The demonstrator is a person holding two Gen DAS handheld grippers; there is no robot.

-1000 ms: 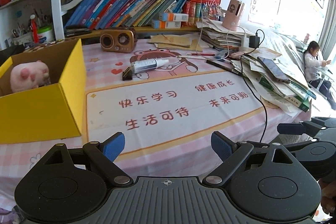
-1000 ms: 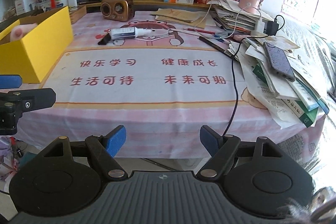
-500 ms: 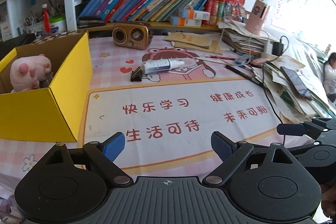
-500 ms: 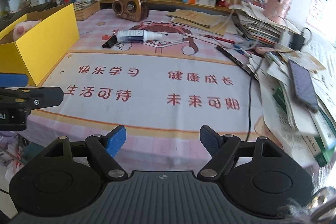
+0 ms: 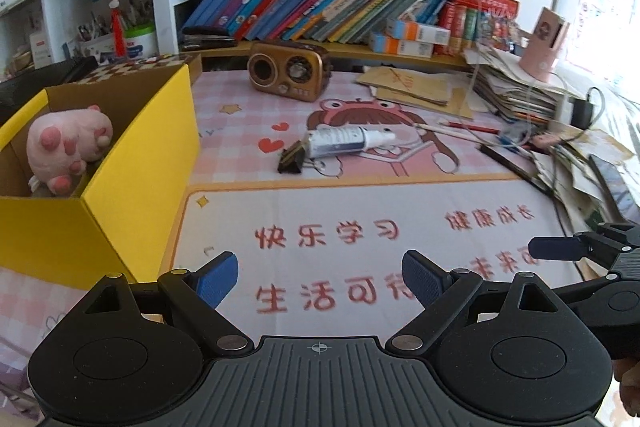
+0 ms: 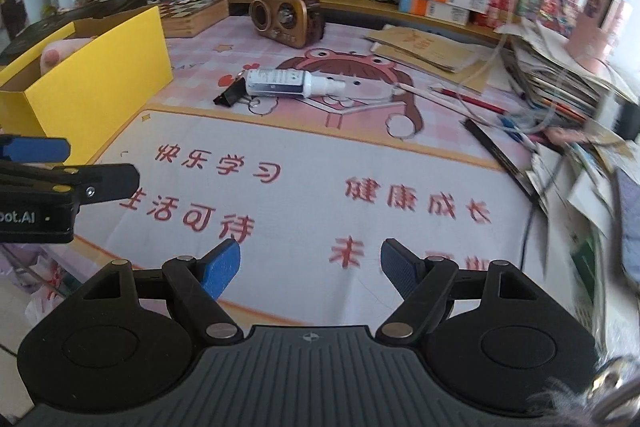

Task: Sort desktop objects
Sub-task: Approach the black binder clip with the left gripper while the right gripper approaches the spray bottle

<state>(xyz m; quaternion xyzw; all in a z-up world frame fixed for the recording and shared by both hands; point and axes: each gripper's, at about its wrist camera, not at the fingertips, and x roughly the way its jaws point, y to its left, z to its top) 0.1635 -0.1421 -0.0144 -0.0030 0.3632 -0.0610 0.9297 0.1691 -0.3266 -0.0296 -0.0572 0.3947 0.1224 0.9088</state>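
A white spray bottle [image 5: 344, 141] lies on its side on the desk mat, with a black binder clip [image 5: 291, 159] at its left end; both also show in the right wrist view, bottle [image 6: 280, 83] and clip [image 6: 230, 94]. A yellow box [image 5: 132, 163] at the left holds a pink plush toy [image 5: 68, 147]. My left gripper [image 5: 320, 279] is open and empty over the mat's near part. My right gripper [image 6: 310, 263] is open and empty beside it. Both are well short of the bottle.
A brown retro radio [image 5: 290, 69] stands at the back. A pencil [image 5: 472, 127] and pens lie right of the bottle. Stacked papers, cables and a phone [image 5: 612, 183] crowd the right edge. A bookshelf [image 5: 340, 11] runs behind. A chessboard box [image 6: 192, 13] sits behind the yellow box.
Both grippers have moved forward over the desk toward the bottle and clip. Both stayed open. Nothing on the desk has moved.
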